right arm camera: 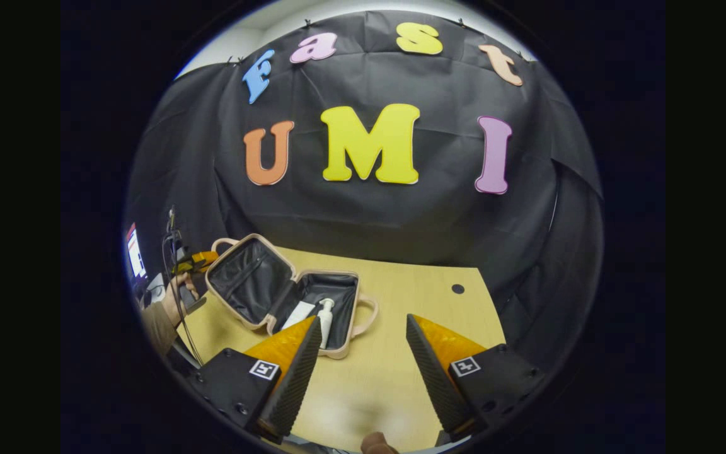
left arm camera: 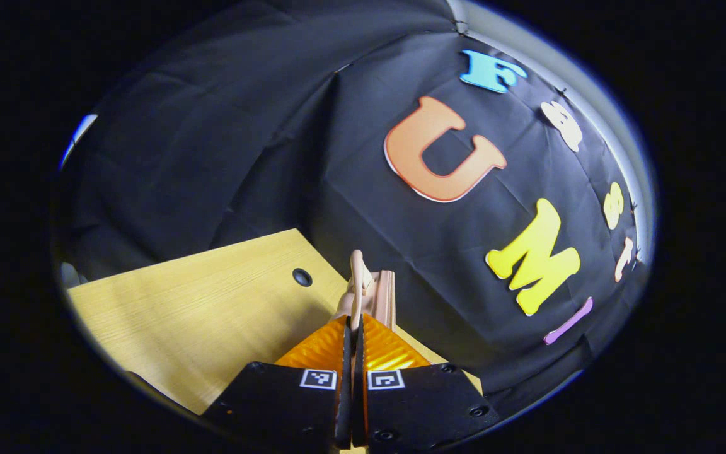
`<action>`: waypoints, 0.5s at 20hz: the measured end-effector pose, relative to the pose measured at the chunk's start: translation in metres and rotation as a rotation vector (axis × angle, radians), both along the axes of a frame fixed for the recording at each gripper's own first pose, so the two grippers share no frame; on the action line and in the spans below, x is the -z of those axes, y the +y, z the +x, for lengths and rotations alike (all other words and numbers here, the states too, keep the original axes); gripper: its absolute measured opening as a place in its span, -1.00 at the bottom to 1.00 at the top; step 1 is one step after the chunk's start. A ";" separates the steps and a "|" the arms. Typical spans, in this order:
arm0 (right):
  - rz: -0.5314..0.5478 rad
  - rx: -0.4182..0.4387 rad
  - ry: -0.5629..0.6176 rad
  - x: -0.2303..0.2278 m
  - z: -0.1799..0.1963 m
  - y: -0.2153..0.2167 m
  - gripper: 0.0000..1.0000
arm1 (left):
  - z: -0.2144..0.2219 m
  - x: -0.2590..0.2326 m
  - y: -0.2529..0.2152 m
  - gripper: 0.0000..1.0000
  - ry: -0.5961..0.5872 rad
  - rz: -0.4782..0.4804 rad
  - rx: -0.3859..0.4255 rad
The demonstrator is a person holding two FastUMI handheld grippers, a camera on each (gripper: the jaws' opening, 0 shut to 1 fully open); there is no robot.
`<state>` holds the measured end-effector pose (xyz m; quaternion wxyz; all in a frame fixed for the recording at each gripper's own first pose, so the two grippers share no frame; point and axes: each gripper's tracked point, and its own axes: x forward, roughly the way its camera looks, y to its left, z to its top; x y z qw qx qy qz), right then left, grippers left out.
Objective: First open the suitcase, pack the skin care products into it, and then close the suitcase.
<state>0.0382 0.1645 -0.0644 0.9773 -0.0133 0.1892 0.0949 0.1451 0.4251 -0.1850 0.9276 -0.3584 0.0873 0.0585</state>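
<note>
The small beige suitcase [right arm camera: 344, 343] lies open on the wooden table [right arm camera: 401, 296], its black-lined lid [right arm camera: 246, 277] tilted up at the left. In the base lie a white pump bottle [right arm camera: 325, 318] and a flat white pack [right arm camera: 299, 313]. In the left gripper view my left gripper [left arm camera: 351, 325] is shut on the beige edge of the suitcase lid [left arm camera: 369, 293] by its handle. It appears as an orange shape [right arm camera: 196, 260] at the lid's handle in the right gripper view. My right gripper [right arm camera: 363, 320] stands open above the table, to the right of the base, with nothing between its fingers.
The table [left arm camera: 212, 302] has a round cable hole [right arm camera: 457, 289] near its far right corner. A person's hand [right arm camera: 171, 306] holds the left gripper at the left, with cables and a screen [right arm camera: 134, 252] behind it. Black cloth walls the booth.
</note>
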 end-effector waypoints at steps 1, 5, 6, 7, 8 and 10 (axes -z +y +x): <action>0.002 0.012 -0.019 -0.004 0.002 -0.005 0.60 | -0.002 -0.008 -0.006 -0.93 -0.007 0.047 0.004; -0.050 0.060 -0.155 -0.032 0.008 -0.031 0.60 | 0.003 -0.050 -0.050 -0.92 -0.054 0.178 0.046; -0.056 0.057 -0.178 -0.037 0.007 -0.032 0.60 | 0.008 -0.056 -0.062 -0.92 -0.055 0.233 0.061; -0.059 0.051 -0.190 -0.038 0.005 -0.033 0.56 | 0.009 -0.060 -0.072 -0.92 -0.058 0.263 0.074; -0.060 0.044 -0.196 -0.039 0.003 -0.034 0.60 | 0.011 -0.067 -0.082 -0.67 -0.062 0.287 0.083; -0.057 0.033 -0.205 -0.039 -0.001 -0.036 0.60 | 0.017 -0.073 -0.099 -0.89 -0.062 0.344 0.096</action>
